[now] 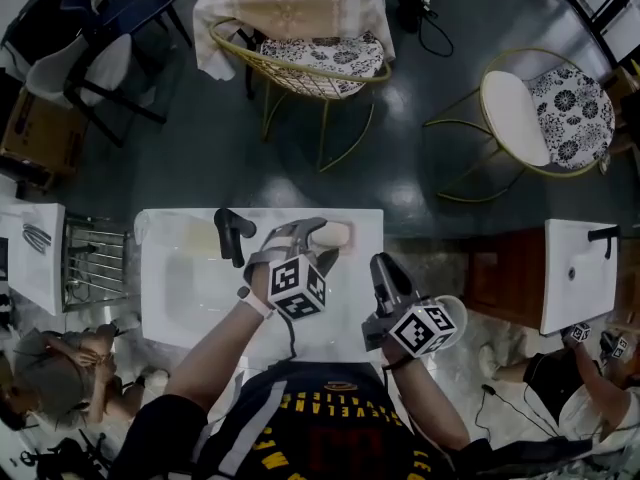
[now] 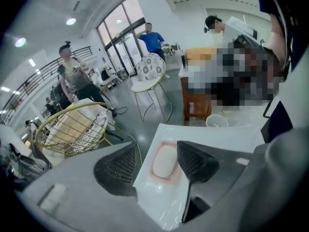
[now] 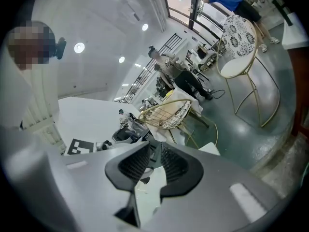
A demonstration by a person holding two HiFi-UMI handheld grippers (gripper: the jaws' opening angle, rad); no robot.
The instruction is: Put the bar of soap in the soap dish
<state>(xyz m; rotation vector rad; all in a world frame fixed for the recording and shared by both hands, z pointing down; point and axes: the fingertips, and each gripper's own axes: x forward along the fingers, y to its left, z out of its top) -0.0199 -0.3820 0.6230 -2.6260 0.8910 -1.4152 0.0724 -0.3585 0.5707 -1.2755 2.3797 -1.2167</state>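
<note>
Left hand-held gripper [image 2: 155, 158]: jaws wide apart, empty, above pale oval bar of soap [image 2: 164, 161], which lies inside pink shallow soap dish [image 2: 163, 180] at far right corner of white glossy counter [image 1: 180, 318]. Right hand-held gripper [image 3: 155, 161]: narrow gap, nothing held. Risk: stray jaw pushes dish off corner edge.

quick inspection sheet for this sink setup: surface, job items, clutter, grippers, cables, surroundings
surface: white sink counter, black faucet by the basin
job's things: bar of soap lies in the pink-rimmed soap dish
clutter: white round container beside the counter
grippers: left gripper open, clear of the soap; right gripper jaws narrowly apart, empty
cables: black cable on the floor
surroundings: gold wire chairs, people, second sink
</note>
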